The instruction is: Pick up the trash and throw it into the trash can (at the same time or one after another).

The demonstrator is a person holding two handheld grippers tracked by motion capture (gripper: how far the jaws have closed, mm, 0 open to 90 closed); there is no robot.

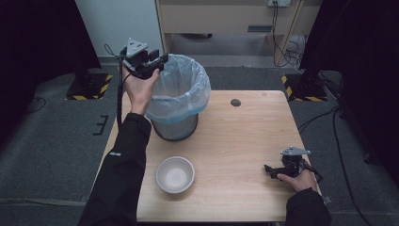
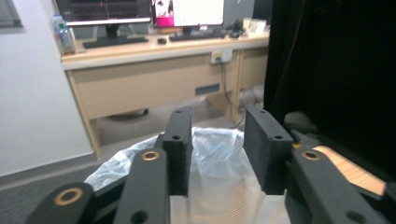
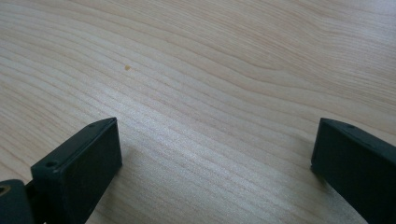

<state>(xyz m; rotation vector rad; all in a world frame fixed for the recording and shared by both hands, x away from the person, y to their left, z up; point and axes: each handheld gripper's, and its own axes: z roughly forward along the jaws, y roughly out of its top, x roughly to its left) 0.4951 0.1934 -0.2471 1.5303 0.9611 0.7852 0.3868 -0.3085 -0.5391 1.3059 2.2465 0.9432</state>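
Hovering at the rim of a bag-lined bin (image 1: 181, 94), the left gripper (image 1: 160, 62) has its jaws parted and empty. The right gripper (image 1: 269, 169), spread wide, rests on the table (image 1: 235, 136), well apart from the empty bowl (image 1: 175, 174). Snagging the loose liner could tip the bin.

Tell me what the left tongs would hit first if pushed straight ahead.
Probably the clear bag liner of the mesh bin. The left tongs, jaws apart, point over its rim, with plastic just beyond them; depth is unclear, so they might pass above it.
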